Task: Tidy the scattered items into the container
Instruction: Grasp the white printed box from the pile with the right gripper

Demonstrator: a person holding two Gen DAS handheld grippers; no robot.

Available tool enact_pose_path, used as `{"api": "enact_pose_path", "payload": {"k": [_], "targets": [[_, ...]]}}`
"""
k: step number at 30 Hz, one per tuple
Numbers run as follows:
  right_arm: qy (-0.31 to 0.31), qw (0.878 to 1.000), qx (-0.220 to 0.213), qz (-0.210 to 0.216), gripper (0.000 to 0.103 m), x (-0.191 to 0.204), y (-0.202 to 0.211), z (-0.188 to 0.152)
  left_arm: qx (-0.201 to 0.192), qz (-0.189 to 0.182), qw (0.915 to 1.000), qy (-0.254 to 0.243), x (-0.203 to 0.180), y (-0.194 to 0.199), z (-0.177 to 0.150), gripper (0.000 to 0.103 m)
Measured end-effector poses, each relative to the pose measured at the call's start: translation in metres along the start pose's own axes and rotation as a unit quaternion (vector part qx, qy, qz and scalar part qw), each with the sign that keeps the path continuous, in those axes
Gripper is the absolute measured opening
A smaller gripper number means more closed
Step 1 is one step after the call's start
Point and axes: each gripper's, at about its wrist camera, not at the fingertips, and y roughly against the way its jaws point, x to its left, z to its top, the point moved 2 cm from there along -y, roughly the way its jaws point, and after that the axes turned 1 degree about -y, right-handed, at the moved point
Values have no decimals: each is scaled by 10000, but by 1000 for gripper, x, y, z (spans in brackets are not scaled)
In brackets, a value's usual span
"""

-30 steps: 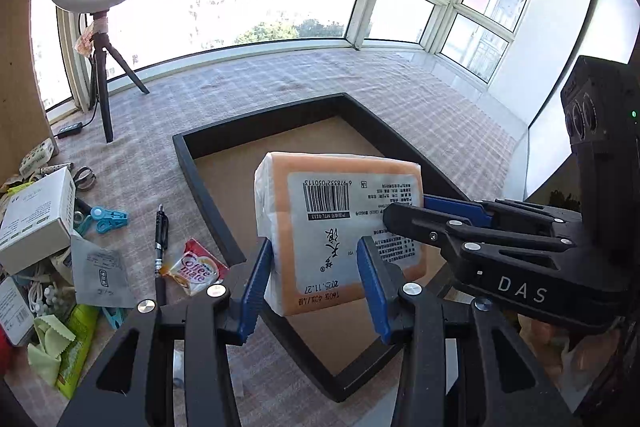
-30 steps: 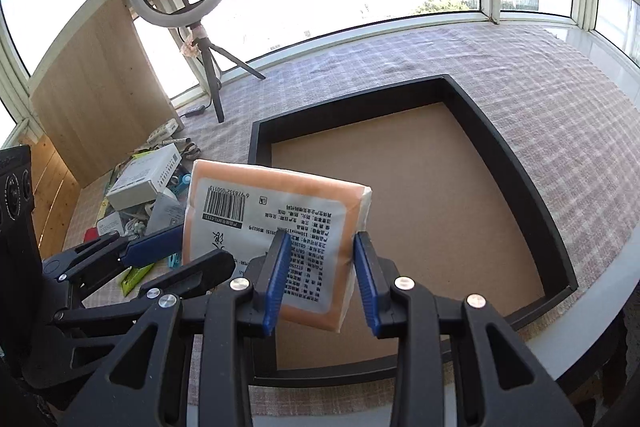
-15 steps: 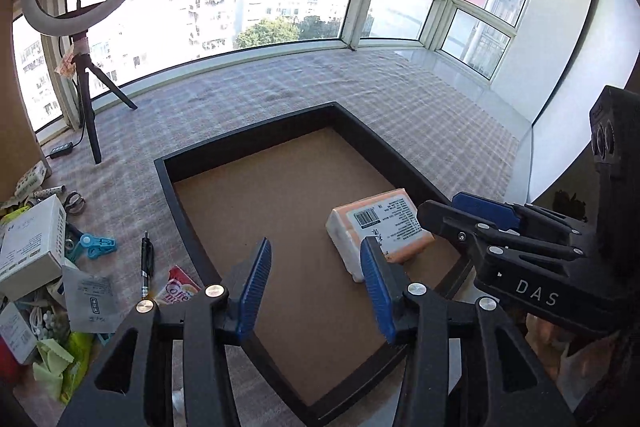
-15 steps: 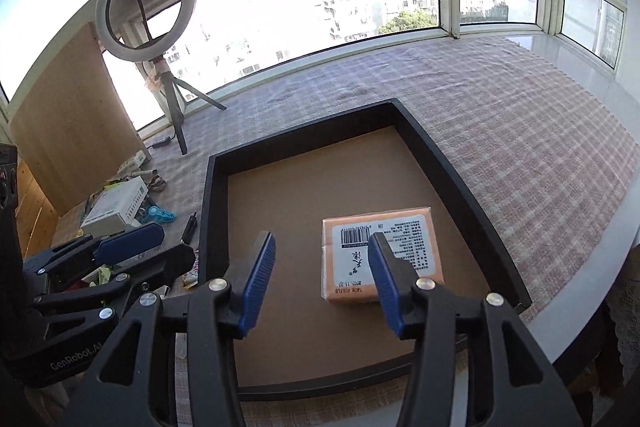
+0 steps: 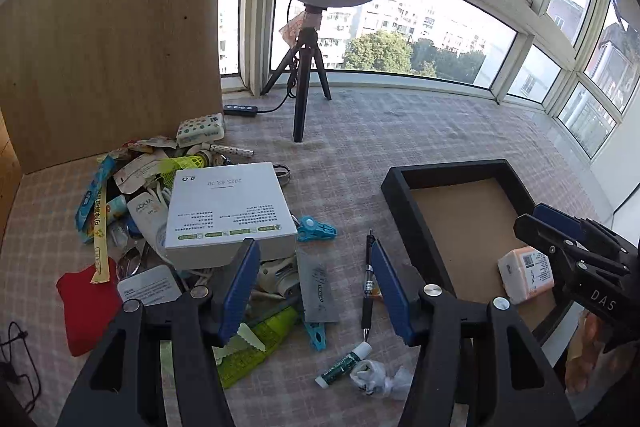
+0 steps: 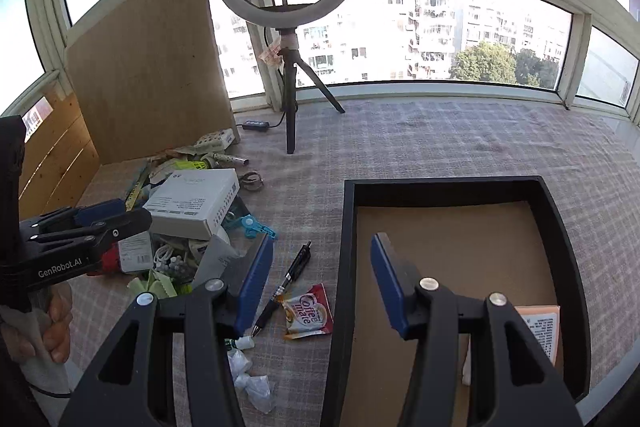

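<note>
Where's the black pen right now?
The black pen lies on the checked cloth just left of the black tray, beside the Coffee-mate sachet.

You see the orange-and-white tissue pack [image 5: 526, 273] lying flat in the black tray [image 5: 412, 223], near its front corner; the white box [image 5: 228, 207], black pen [image 5: 367, 283] and creamer sachet [image 6: 307, 313] lie scattered on the checked cloth beside it
</note>
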Motion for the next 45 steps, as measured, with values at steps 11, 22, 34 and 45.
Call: {"api": "enact_pose_path", "payload": {"k": [11,22,34,45], "targets": [[721,9955,396,472,50,89,-86,29,289,347,9966,691,95,-26,8,56],[354,9909,1151,598,50,96,-170,37,746,-33,9923,989,105,-86,13,56],[-128,9764,1666,1367,44,103,-201,35,801,-383,9906,1040,97,-105,15,55],[-143,9787,1545,1347,43,105,-182,38,689,-422,9912,1049,93,-90,18,55]]}}
